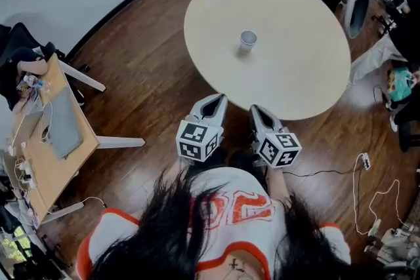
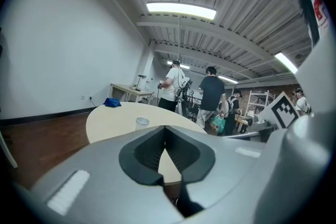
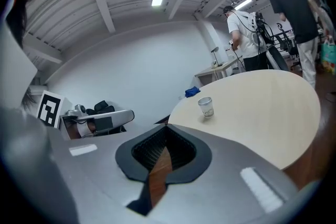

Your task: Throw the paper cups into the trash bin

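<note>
The paper cup (image 1: 247,40) stands upright near the middle of the round counter (image 1: 302,82), well apart from both tongs. The left tongs (image 1: 218,100) and right tongs (image 1: 255,111) hover side by side at the counter's near edge, each pressed together and empty.

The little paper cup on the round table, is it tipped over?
No, the small white paper cup stands upright, open end up, on the round beige table.

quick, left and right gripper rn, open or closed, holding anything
left gripper: closed, holding nothing
right gripper: closed, holding nothing
</note>
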`<action>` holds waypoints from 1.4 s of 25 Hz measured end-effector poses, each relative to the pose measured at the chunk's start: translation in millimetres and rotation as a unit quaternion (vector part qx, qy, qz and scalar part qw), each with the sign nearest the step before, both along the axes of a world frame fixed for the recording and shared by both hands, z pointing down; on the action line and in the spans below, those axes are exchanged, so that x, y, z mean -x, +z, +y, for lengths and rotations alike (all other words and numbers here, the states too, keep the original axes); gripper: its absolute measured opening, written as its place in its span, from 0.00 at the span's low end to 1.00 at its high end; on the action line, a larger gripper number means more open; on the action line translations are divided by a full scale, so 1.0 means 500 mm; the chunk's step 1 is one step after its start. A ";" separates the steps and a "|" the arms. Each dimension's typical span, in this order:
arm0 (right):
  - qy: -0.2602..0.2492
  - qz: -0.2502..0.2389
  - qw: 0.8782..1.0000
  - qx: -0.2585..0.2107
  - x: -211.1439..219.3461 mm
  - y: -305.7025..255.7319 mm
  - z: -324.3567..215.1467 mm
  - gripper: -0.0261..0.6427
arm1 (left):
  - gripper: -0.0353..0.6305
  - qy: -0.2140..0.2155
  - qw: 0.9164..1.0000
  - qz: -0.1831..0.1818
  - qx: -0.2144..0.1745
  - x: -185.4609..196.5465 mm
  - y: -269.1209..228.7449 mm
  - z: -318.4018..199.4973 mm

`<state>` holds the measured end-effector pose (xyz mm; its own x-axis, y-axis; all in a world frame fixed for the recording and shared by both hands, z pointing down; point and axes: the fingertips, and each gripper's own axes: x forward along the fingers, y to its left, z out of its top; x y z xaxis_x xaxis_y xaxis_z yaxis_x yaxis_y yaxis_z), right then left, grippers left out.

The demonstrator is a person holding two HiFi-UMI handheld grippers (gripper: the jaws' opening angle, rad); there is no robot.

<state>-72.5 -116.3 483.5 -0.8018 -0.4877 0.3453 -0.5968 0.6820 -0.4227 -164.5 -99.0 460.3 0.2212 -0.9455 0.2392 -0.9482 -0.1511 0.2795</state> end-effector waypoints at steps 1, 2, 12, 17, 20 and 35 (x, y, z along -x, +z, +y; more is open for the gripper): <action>0.002 0.003 1.000 0.001 0.001 0.002 -0.002 0.04 | 0.05 0.002 1.000 0.001 0.002 0.001 0.002 -0.002; 0.003 0.005 1.000 0.002 0.003 0.003 -0.004 0.04 | 0.05 0.004 1.000 0.001 0.004 0.002 0.005 -0.004; -0.006 0.014 1.000 0.012 0.018 0.011 -0.050 0.04 | 0.05 0.000 1.000 0.009 0.013 0.014 0.010 -0.044; -0.032 0.023 0.999 0.010 0.041 0.017 -0.097 0.09 | 0.05 -0.020 1.000 0.009 0.014 0.037 0.014 -0.079; -0.051 0.035 0.998 0.002 0.055 0.020 -0.128 0.10 | 0.05 -0.034 0.999 0.013 0.013 0.046 0.010 -0.100; -0.150 0.136 0.975 -0.091 0.169 0.086 -0.337 0.20 | 0.05 -0.081 0.996 0.006 0.034 0.091 0.025 -0.177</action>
<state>-157.1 -284.9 526.4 -0.8088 -0.3178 0.4948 -0.4318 0.8921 -0.1328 -209.9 -187.5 472.9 0.0701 -0.9508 0.3017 -0.9552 0.0231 0.2949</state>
